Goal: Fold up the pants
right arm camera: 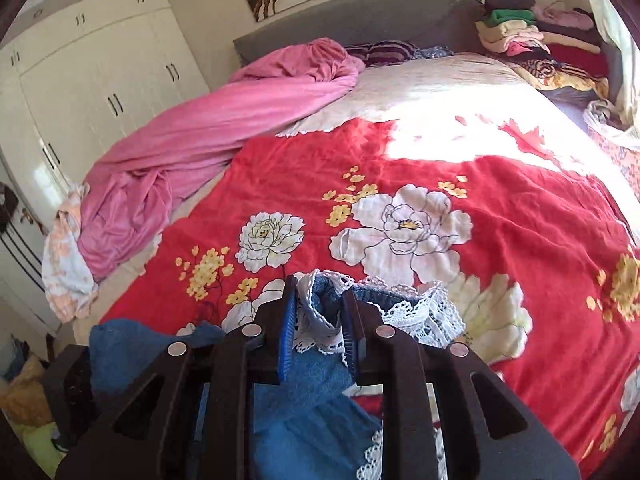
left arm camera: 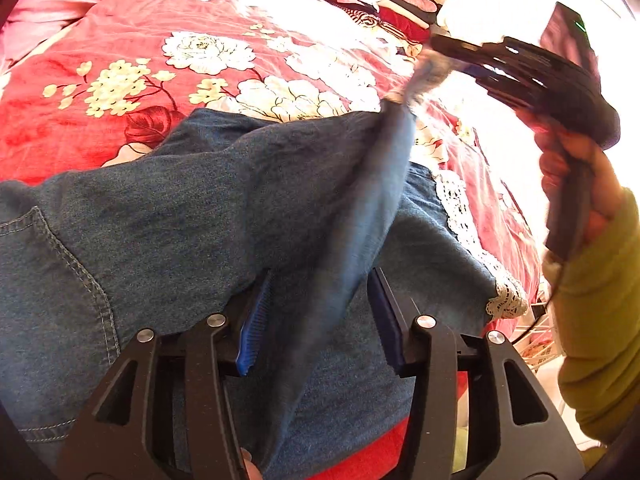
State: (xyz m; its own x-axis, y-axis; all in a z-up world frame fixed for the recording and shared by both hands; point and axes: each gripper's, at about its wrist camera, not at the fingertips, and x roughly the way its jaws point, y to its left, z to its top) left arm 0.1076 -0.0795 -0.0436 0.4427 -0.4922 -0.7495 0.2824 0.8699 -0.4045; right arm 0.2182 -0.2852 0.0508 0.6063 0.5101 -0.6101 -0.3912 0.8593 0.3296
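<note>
Blue denim pants [left arm camera: 168,208] with white lace hems [left arm camera: 506,300] lie on the red floral blanket [left arm camera: 80,128]. My left gripper [left arm camera: 320,280] is open over the pants, and a raised fold of denim runs between its fingers. My right gripper [right arm camera: 320,312] is shut on one lace-trimmed leg hem [right arm camera: 320,320] and holds it up above the bed. In the left wrist view the right gripper [left arm camera: 436,46] is at the upper right and pulls that leg up into a taut blurred ridge.
A crumpled pink sheet [right arm camera: 192,152] lies on the bed's left side. Stacks of folded clothes [right arm camera: 528,36] sit at the head of the bed on the right. White wardrobes [right arm camera: 100,92] stand on the left. The grey headboard [right arm camera: 360,20] is at the back.
</note>
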